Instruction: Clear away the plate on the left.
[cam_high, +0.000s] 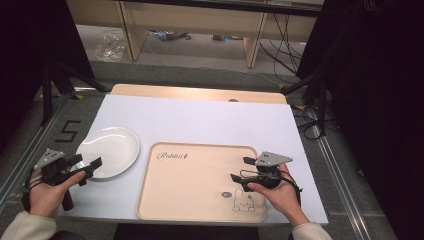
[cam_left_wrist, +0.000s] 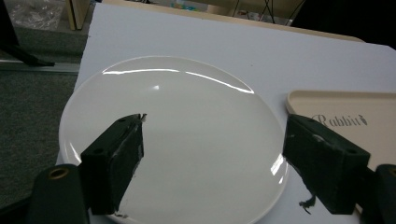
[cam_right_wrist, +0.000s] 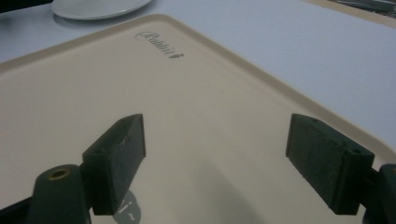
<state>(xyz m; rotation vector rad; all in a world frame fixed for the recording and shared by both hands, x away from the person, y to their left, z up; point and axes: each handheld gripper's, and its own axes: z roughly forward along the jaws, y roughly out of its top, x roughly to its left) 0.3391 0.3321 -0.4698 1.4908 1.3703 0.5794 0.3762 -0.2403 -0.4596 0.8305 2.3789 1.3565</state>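
High view showed the left gripper (cam_high: 89, 165) poised at the near rim of a white plate (cam_high: 109, 150), jaws spread wide with nothing between them, apparently lined up to seize its edge. The plate sat on the white table (cam_high: 200, 120), just left of a beige tray (cam_high: 200, 185). The right gripper (cam_high: 241, 168), jaws likewise parted and empty, hovered above the tray, whose script read "Rabbit" beside a printed rabbit drawing (cam_high: 243, 200).

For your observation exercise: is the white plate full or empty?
Empty: the white plate shows a bare, glossy surface with nothing on it.
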